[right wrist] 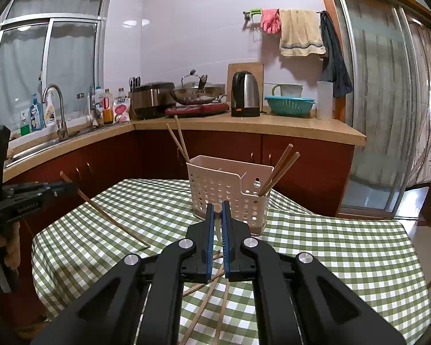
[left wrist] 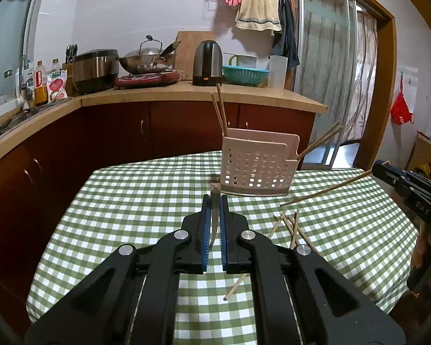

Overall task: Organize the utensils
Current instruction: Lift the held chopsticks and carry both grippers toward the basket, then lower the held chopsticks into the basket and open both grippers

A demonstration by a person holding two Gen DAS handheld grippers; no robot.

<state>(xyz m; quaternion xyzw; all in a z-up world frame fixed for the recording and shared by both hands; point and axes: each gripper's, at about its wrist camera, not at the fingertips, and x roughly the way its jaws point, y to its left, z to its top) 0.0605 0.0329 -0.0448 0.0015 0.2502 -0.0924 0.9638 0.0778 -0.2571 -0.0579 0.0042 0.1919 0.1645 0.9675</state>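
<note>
- Kitchen counter behind; checked table [left wrist: 129,201] bears the pink holder [left wrist: 258,169] at twelve o'clock.
- Left gripper [left wrist: 215,201] pinches one chopstick [left wrist: 214,215]; right gripper [right wrist: 217,211] pinches another chopstick [right wrist: 217,224].
- Loose chopsticks [left wrist: 294,228] lie at four o'clock.
- Judgement: tip each stick upright over a compartment before releasing, avoiding leaning pairs.

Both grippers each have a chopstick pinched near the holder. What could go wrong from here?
1. The right gripper and left gripper head for the same holder; they could collide.
2. The lightweight holder, already leaning chopsticks at both ends, may tip if a held chopstick knocks its rim.
3. Loose chopsticks lie crossed on the tablecloth; a sweeping stick could scatter them.
</note>
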